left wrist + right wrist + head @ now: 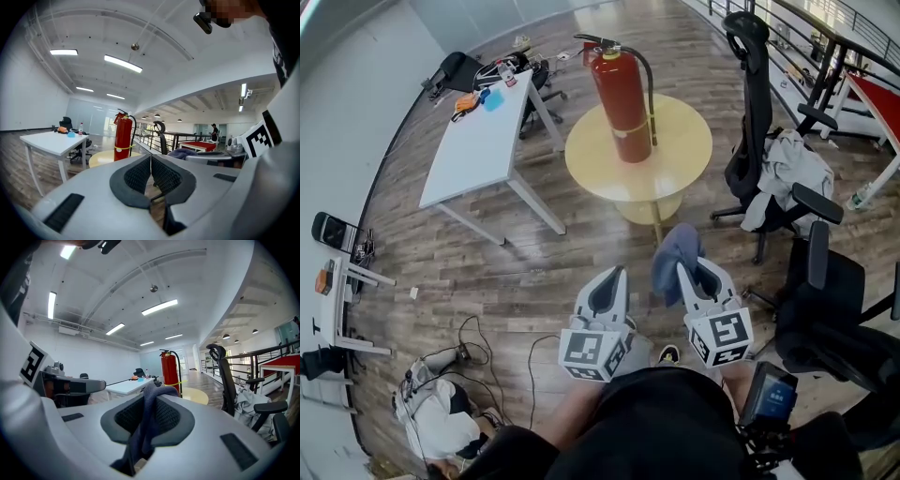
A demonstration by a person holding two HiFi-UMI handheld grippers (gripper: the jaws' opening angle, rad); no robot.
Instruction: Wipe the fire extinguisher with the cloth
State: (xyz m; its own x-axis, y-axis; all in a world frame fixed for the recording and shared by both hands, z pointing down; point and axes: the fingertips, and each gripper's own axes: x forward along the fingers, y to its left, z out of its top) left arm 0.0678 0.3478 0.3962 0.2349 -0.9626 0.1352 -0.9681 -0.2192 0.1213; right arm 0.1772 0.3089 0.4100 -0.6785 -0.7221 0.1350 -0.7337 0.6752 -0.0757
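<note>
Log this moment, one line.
left tongs: shut, empty | right tongs: shut on cloth | fire extinguisher: upright on round table, untouched

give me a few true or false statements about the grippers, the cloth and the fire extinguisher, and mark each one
1. The right gripper is shut on the cloth. True.
2. The fire extinguisher lies on its side on the floor. False: it stands upright on the round table.
3. The left gripper holds a second cloth. False: its jaws are together with nothing between them.
4. The cloth is not touching the fire extinguisher. True: it hangs from the right gripper, with bare floor between it and the round table.
</note>
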